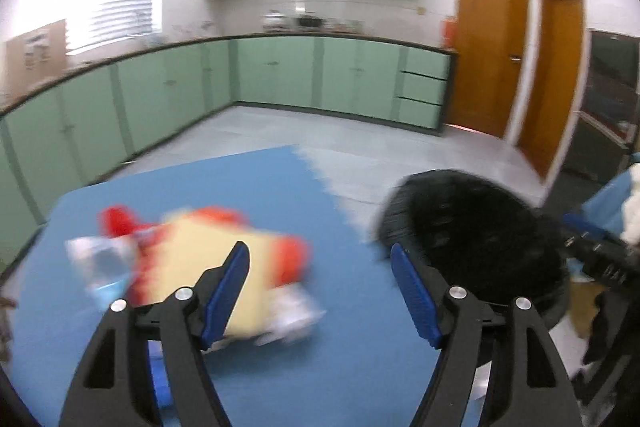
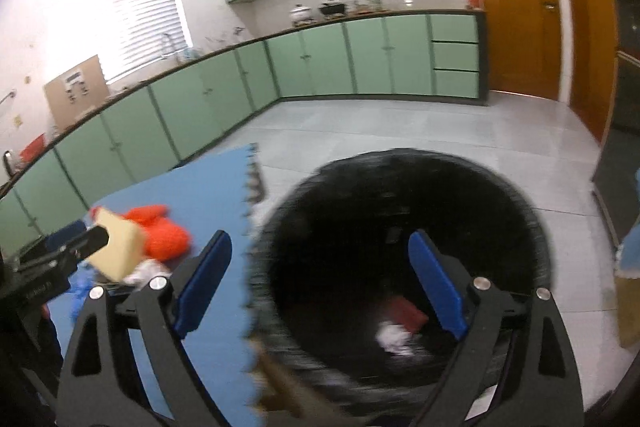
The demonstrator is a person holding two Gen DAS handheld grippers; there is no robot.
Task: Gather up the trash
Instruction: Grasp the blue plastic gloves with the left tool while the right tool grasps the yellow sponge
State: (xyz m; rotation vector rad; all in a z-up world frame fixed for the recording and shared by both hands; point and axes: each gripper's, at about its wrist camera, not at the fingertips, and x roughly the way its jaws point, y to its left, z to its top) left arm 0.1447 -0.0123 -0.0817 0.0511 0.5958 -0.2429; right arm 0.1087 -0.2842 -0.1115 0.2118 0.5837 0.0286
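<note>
On a blue foam mat (image 1: 344,355) lies a blurred trash pile: a cream sheet (image 1: 208,259), orange-red scraps (image 1: 120,221) and clear plastic (image 1: 100,259). My left gripper (image 1: 319,248) is open above the mat. Nothing is between its pads, and the cream sheet sits behind its left finger. A black round bin (image 1: 480,239) stands on the floor to the right of the mat. My right gripper (image 2: 319,237) hangs open over the bin (image 2: 400,195), with nothing held. Inside the bin lie a red piece (image 2: 408,311) and crumpled white paper (image 2: 394,337). A blurred brown scrap (image 2: 280,387) is at the bin's near rim.
Green base cabinets (image 2: 312,67) run along the far and left walls under a worktop. Wooden doors (image 1: 488,47) stand at the back right. Grey tiled floor (image 2: 400,127) lies beyond the mat. Blue cloth and dark gear (image 1: 604,227) crowd the right of the bin.
</note>
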